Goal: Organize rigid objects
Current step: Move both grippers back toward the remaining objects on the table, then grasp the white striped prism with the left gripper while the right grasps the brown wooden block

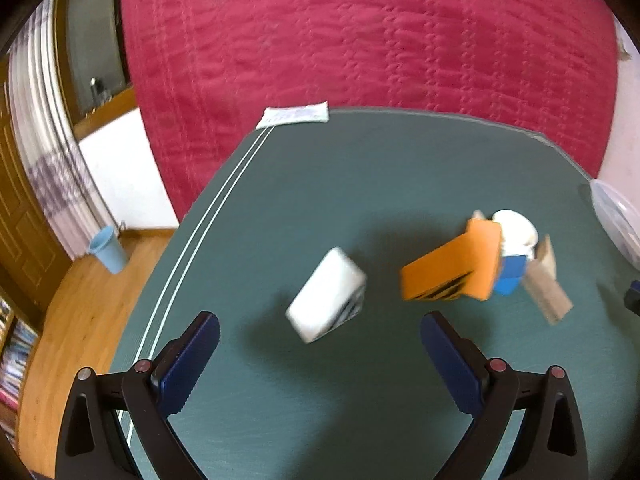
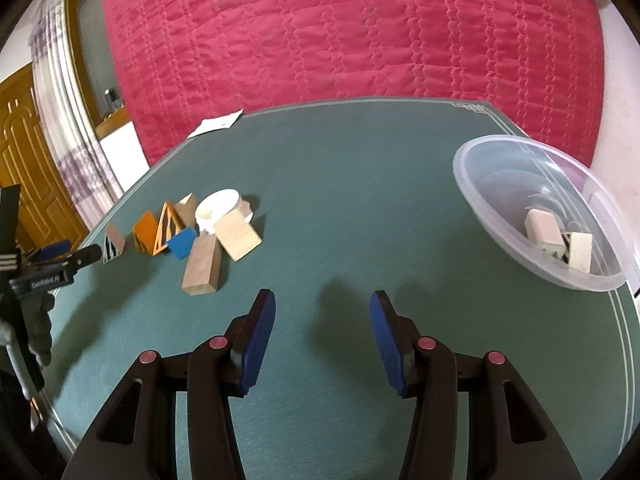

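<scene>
Hovering apart over the table [image 2: 360, 208], both the left gripper [image 1: 320, 334] and right gripper [image 2: 322, 308] gape empty.

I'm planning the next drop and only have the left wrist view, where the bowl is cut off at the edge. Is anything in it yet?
Observer: Yes. The bowl holds a pinkish block and a cream block.
Operator: Is the right gripper carrying one?
Observer: No. The right gripper is open and empty, over bare mat.
</scene>
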`<state>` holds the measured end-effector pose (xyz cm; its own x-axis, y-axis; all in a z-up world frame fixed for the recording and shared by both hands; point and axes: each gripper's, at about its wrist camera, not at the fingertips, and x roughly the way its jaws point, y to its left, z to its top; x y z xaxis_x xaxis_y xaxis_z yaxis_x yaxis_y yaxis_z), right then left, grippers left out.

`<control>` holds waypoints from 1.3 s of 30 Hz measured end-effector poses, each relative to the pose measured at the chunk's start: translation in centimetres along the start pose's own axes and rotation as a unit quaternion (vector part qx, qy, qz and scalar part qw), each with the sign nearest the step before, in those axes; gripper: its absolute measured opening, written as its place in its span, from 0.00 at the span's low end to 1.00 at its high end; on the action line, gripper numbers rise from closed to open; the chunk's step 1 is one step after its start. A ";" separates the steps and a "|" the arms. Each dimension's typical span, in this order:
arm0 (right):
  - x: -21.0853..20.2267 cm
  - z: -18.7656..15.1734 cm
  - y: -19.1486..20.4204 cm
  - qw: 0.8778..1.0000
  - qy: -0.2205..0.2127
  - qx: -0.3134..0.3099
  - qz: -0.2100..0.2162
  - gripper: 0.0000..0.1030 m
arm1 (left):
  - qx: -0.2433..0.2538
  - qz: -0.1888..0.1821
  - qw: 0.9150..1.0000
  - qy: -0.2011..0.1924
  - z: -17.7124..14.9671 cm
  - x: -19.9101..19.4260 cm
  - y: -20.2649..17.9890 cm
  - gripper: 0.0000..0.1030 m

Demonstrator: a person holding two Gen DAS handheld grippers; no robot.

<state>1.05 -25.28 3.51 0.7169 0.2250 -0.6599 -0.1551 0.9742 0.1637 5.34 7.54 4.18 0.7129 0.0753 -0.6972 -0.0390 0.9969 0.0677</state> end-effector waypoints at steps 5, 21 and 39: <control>0.3 -0.3 0.6 1.000 0.007 -0.007 0.004 0.49 | -0.022 0.006 0.999 0.024 0.1 1.7 1.5 0.99; 1.1 -0.5 2.1 0.999 0.030 -0.019 0.030 0.49 | 0.007 -0.014 0.999 0.045 0.6 3.7 0.1 0.54; 4.9 1.5 6.6 0.993 0.078 -0.033 0.082 0.49 | -0.007 -0.026 1.000 0.014 0.2 1.0 -0.5 0.44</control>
<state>4.52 -17.80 2.44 0.5653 0.3751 -0.7347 -0.3082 0.9222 0.2337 6.24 7.07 3.62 0.6944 0.0228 -0.7192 -0.0118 0.9997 0.0203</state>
